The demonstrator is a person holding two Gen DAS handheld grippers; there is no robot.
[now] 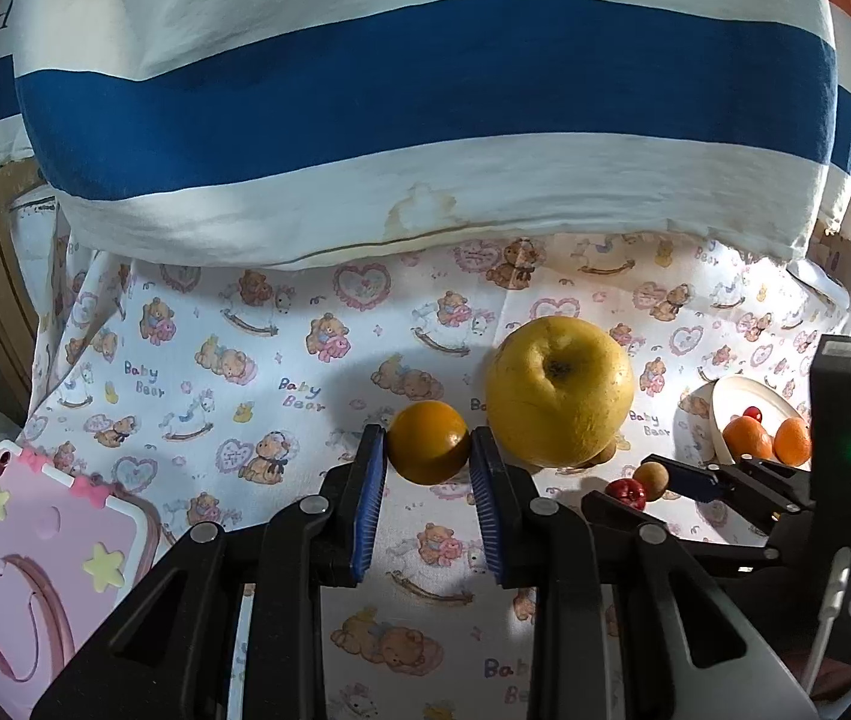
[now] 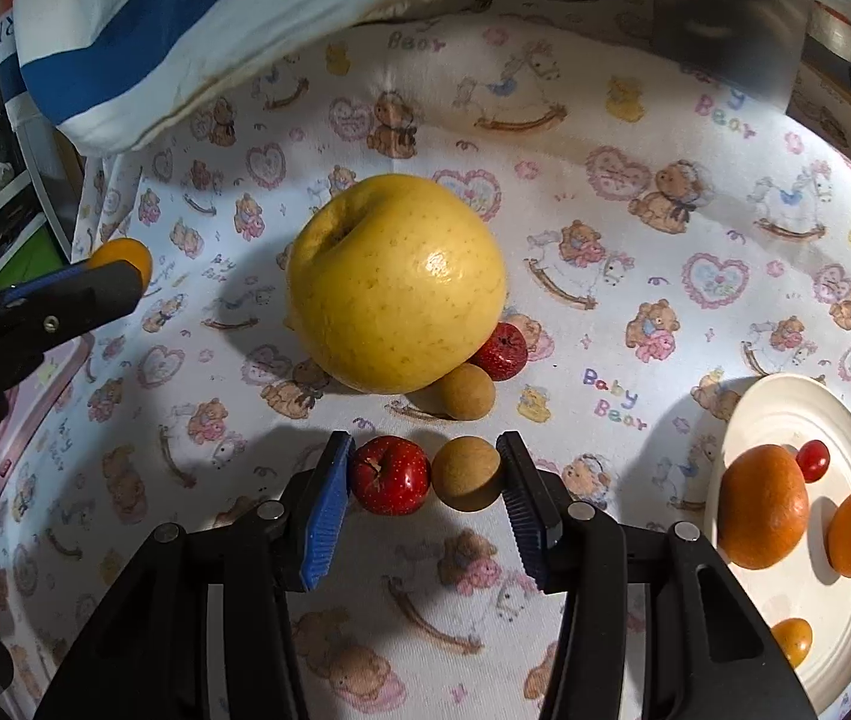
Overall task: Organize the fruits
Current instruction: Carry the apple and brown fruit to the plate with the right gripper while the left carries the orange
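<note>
Fruit was partly sorted: the apple (image 2: 395,282) lay on the cloth (image 2: 635,276), two oranges on the plate (image 2: 785,408). Left gripper (image 1: 428,450) clamped a small orange (image 1: 428,441); right gripper (image 2: 425,474) pinched a red fruit (image 2: 389,475) and brown ball (image 2: 466,474).

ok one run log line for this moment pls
left tongs: shut on small orange | right tongs: around red fruit and tan ball | plate: two oranges

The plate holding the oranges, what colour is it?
Plain white plate, clearest in the right wrist view.
</note>
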